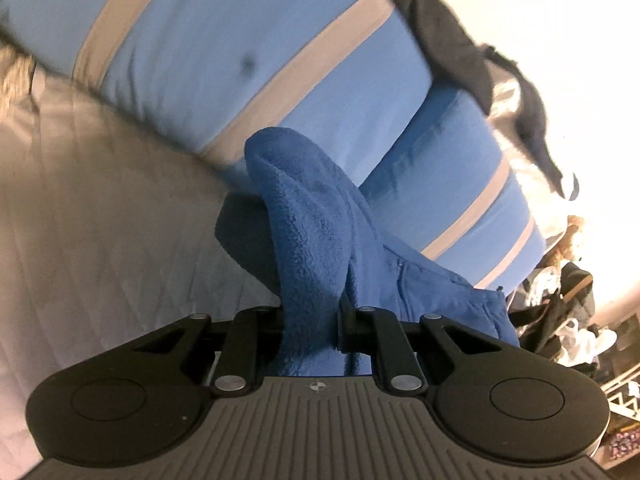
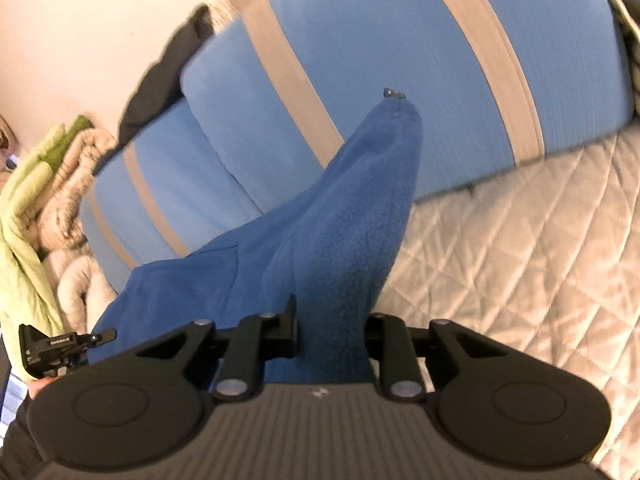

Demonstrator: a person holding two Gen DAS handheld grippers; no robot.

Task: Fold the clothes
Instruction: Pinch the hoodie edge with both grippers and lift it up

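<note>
A dark blue fleece garment (image 1: pixel 316 232) is bunched between the jaws of my left gripper (image 1: pixel 310 320), which is shut on it. The fleece rises in a fold ahead of the fingers and trails off to the right. In the right wrist view the same blue fleece garment (image 2: pixel 352 216) is pinched by my right gripper (image 2: pixel 332 328), shut on it, and a zipper pull (image 2: pixel 394 94) shows at the fold's far tip. The cloth hangs lifted above a quilted beige bed cover (image 2: pixel 520 240). My left gripper's body (image 2: pixel 52 346) shows at the left edge, beside the fleece.
Blue pillows with beige stripes (image 1: pixel 224 60) (image 2: pixel 400 40) lie behind the fleece. A black garment (image 1: pixel 448 28) drapes over the pillows. Light green cloth (image 2: pixel 24 208) and a fuzzy beige blanket (image 2: pixel 76 184) are piled at the left. Clutter (image 1: pixel 560 312) sits beyond the bed's right side.
</note>
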